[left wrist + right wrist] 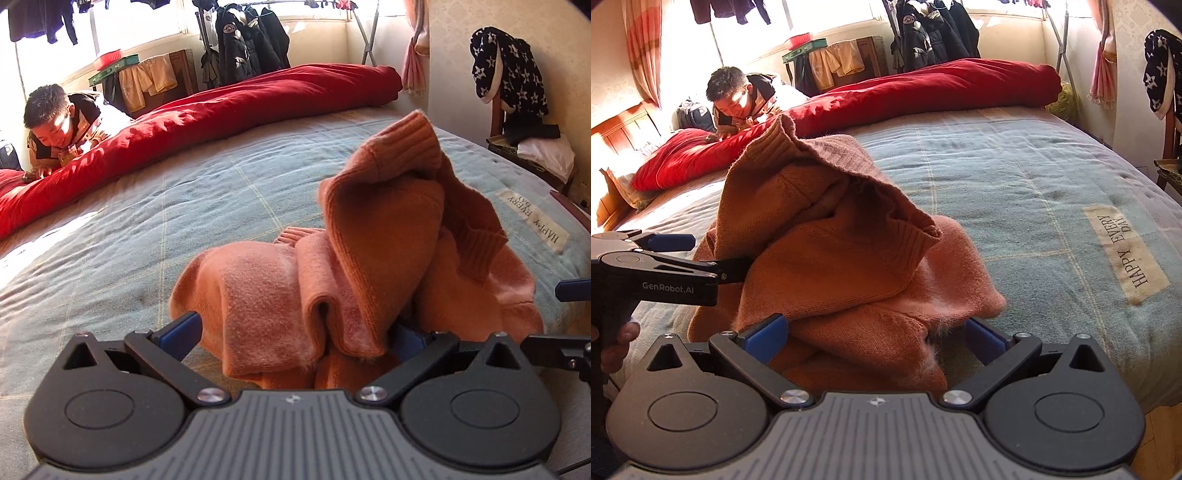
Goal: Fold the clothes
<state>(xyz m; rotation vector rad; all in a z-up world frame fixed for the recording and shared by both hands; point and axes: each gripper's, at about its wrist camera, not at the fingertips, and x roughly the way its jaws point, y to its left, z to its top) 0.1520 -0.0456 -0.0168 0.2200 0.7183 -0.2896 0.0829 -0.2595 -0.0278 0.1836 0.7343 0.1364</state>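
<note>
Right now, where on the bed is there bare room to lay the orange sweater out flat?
Free: the blue bedspread between the orange sweater, the red duvet and the HAPPY EVERY DAY patch. Crowded: the near edge, where the left gripper and right gripper straddle the heap.

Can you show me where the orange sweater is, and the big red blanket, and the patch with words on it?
orange sweater (827, 258): right wrist view, on its crumpled knit middle.
red blanket (229, 107): left wrist view, on the middle of the long roll.
word patch (1124, 254): right wrist view, on its lettering.
</note>
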